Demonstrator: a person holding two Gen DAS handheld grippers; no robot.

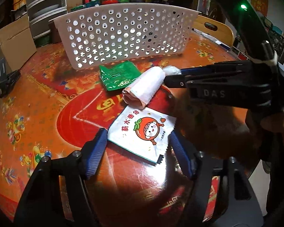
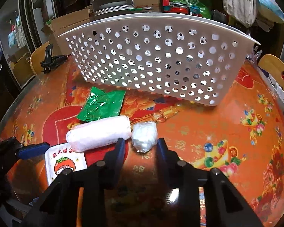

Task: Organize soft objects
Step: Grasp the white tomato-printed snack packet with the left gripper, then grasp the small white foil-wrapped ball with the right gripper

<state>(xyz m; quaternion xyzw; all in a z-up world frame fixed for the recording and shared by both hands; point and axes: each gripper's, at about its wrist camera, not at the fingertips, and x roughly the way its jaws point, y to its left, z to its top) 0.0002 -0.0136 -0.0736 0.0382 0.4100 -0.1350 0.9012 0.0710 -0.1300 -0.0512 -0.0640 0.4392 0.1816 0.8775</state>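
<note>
A white packet with a tomato cartoon lies on the red table between the open fingers of my left gripper. A pink-white roll and a green foil packet lie beyond it. A small clear-wrapped wad lies between the open fingers of my right gripper, which reaches in from the right in the left wrist view. The white perforated basket stands behind.
The round table has a red-orange patterned cloth. A black clip stand sits at the far left edge. Wooden chair backs, cardboard boxes and shelves stand around the table.
</note>
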